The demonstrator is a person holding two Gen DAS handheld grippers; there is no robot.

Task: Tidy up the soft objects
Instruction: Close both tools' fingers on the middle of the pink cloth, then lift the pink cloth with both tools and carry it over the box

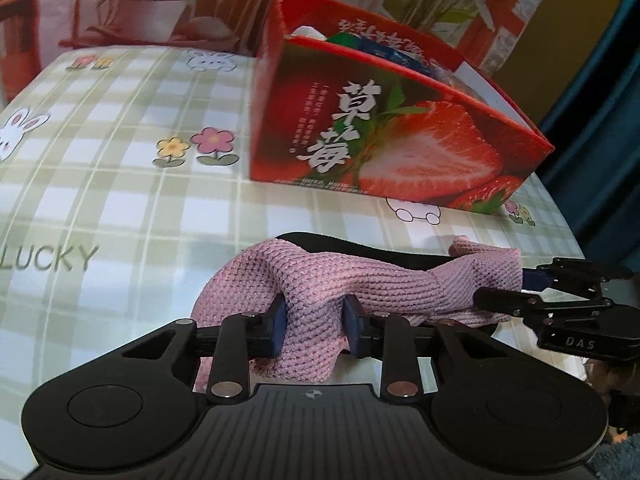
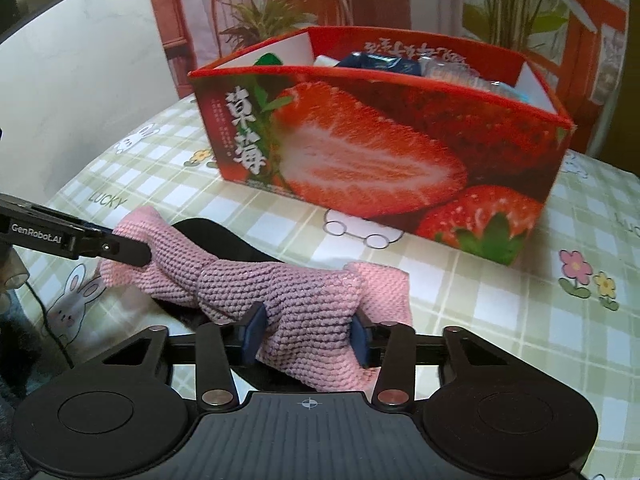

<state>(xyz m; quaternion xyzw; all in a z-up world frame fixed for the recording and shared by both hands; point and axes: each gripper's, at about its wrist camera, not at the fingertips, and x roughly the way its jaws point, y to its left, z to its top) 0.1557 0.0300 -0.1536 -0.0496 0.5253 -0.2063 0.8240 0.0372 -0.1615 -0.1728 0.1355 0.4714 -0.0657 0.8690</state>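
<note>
Pink knit cloth (image 1: 352, 284) stretched between both grippers: left gripper (image 1: 316, 326) and right gripper (image 2: 308, 334) each clamped on it; strawberry box (image 2: 384, 148) at 12 o'clock.

Right gripper (image 2: 308, 334) and left gripper (image 2: 132, 254) pinch pink cloth (image 2: 280, 284).

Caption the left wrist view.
Both claws pinch a pink cloth before the strawberry box.
</note>
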